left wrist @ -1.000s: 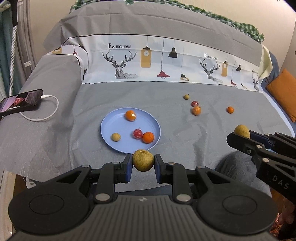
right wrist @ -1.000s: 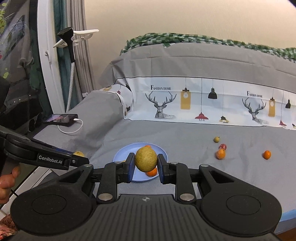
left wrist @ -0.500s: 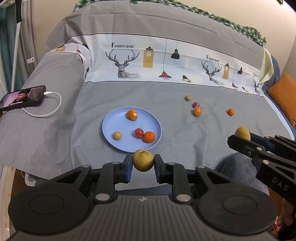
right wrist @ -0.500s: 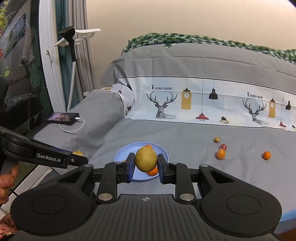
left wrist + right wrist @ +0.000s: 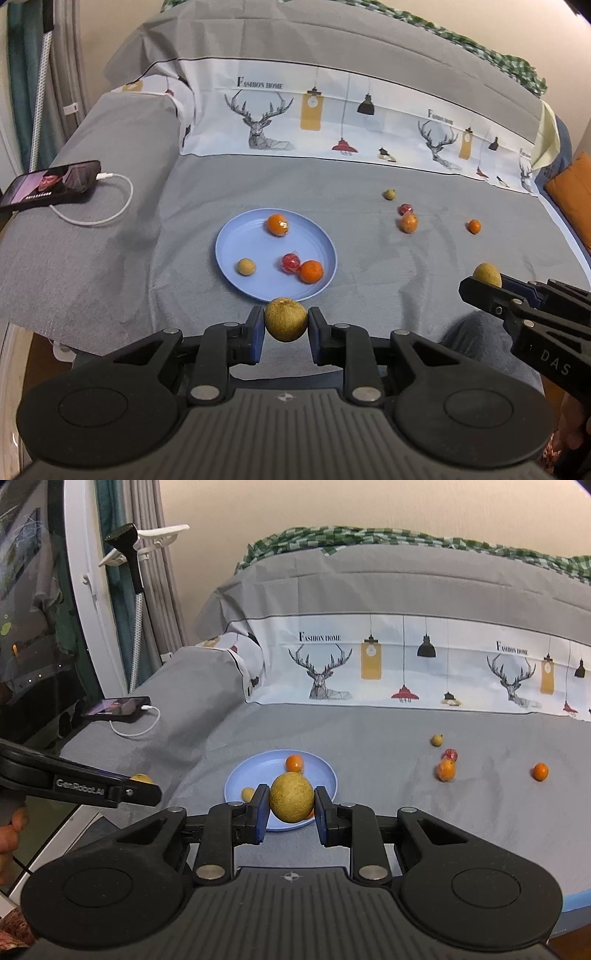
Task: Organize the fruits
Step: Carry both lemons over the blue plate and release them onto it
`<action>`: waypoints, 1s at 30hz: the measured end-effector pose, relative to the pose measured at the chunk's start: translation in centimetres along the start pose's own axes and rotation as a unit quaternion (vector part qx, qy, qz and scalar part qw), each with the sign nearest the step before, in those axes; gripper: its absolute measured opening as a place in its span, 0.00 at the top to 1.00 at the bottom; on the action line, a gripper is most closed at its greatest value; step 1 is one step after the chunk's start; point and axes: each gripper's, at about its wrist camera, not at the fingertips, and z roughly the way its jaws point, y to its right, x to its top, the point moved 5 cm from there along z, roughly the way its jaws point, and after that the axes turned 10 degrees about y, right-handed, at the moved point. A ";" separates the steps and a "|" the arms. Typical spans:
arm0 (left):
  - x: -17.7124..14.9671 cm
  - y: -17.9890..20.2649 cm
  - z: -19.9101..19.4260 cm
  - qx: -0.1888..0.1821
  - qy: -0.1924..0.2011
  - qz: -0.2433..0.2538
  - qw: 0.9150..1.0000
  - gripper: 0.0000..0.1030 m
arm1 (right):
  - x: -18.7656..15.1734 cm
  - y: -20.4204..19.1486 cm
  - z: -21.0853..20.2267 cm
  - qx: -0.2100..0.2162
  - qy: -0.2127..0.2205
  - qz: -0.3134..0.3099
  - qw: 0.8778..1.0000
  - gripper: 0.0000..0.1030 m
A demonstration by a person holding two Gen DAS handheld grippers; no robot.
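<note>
- Left wrist view: the left gripper (image 5: 286, 330) has its two blue pads pressed on a round yellow-green fruit (image 5: 285, 319), one pad on each side, so the tongs are narrow and holding it.
- This fruit hangs just at the near edge of the blue plate (image 5: 236, 240), not yet over it. I think it is carried there to be put down with the others.
- On the plate there are already four fruits: an orange (image 5: 277, 224) at the far side, a second orange (image 5: 311, 271) at the near right, a red fruit (image 5: 290, 262) touching that one, and a small tan fruit (image 5: 246, 266) at the near left.
- The right gripper (image 5: 290, 810) also holds a yellow-green fruit (image 5: 291, 796) between its pads, in the same way. In the left view it stays at the right, well apart from the plate.
- Four loose fruits are on the grey cover (image 5: 369, 266) to the right of the plate: a small green one (image 5: 388, 194) farthest, a red one (image 5: 405, 209), an orange one (image 5: 407, 223) beside it, and a small orange one (image 5: 473, 226) more to the right.
- To my judgement the task is about half done, because these four are still to collect.
- The plate has a low rim, so a round fruit let go too high may roll out.
- A phone (image 5: 51, 184) with a white cable lies far to the left, out of the way.
</note>
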 end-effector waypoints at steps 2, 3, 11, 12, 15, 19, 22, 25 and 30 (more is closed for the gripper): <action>0.2 -0.4 0.3 0.004 -0.002 -0.004 1.000 0.74 | -0.2 0.1 0.5 0.001 -0.003 0.002 1.000 0.74; 0.4 -0.5 0.6 0.006 -0.002 -0.005 1.000 0.74 | -0.2 0.1 0.8 0.001 -0.006 0.001 1.000 0.74; 2.4 -1.6 4.4 0.028 -0.018 -0.010 0.999 0.74 | -1.2 0.9 4.5 -0.002 -0.037 0.011 0.999 0.74; 3.0 -1.8 4.9 0.033 -0.018 -0.014 0.999 0.74 | -1.3 1.1 5.2 -0.003 -0.042 0.014 0.999 0.74; 4.8 -2.3 6.2 0.036 -0.005 -0.026 0.999 0.74 | -1.5 1.7 7.4 -0.006 -0.058 0.021 0.998 0.74; 6.6 -2.7 8.9 0.042 -0.005 -0.029 0.999 0.74 | -1.0 2.1 10.7 -0.005 -0.065 0.018 0.998 0.74; 7.1 -3.0 11.9 0.047 -0.020 -0.025 0.998 0.74 | -0.8 2.2 13.3 -0.001 -0.070 0.008 0.997 0.74; 6.7 -3.3 14.9 0.054 -0.039 -0.017 0.998 0.74 | -1.0 2.4 15.9 -0.001 -0.076 -0.004 0.997 0.74; 6.3 -3.8 19.8 0.065 -0.061 -0.009 0.996 0.74 | -2.2 2.9 21.1 -0.014 -0.095 0.003 0.995 0.74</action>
